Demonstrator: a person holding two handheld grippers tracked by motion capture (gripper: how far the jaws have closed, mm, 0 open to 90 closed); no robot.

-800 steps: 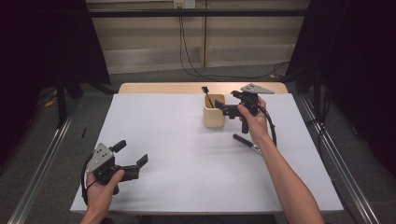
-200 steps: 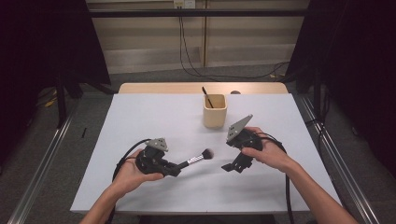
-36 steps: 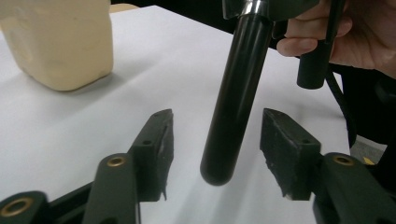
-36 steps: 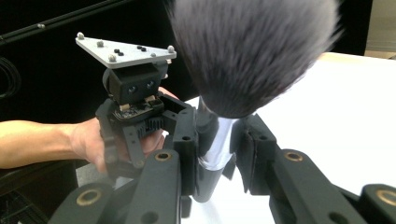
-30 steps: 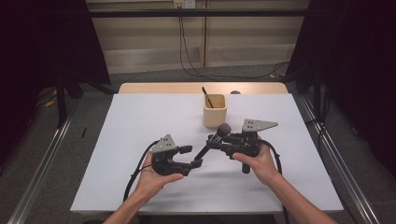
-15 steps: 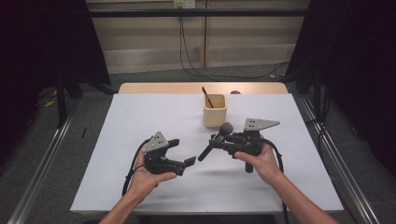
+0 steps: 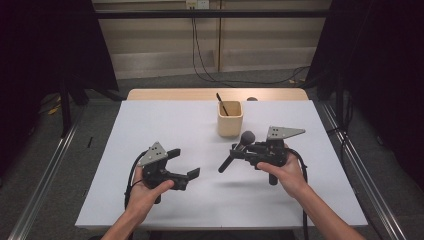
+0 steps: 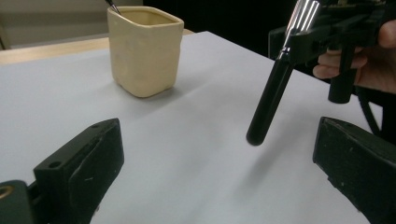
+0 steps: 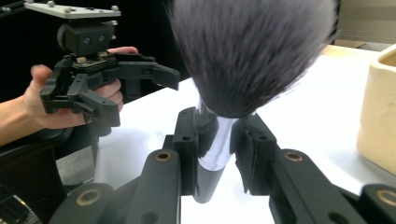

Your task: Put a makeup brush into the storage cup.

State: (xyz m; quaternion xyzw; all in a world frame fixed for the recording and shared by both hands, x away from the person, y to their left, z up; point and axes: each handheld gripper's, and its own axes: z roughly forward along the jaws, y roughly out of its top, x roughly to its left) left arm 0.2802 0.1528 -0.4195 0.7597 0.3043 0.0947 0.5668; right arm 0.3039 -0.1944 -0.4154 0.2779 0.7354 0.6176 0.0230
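Spanning most of the high view, the white table [image 7: 165, 125] has bare surface on every side of both grippers, with its near edge just behind the hands and a wooden strip along the far edge. A cream cup [image 7: 230, 119] stands toward the far edge, right of centre, with a thin dark stick leaning inside it. The left gripper [image 7: 181, 165] sits over the near-left area; its jaws have just been opening and now stand wide apart with nothing between them. The right gripper [image 7: 240, 152] is clamped on the brush [image 7: 236, 152], pads pressing the silver ferrule [image 9: 215, 140]. The brush is held clear of the table, just in front of the cup and well apart from the left gripper: a large dark bristle head pointing toward the cup, a shiny ferrule, and a glossy black handle slanting down toward the left gripper.
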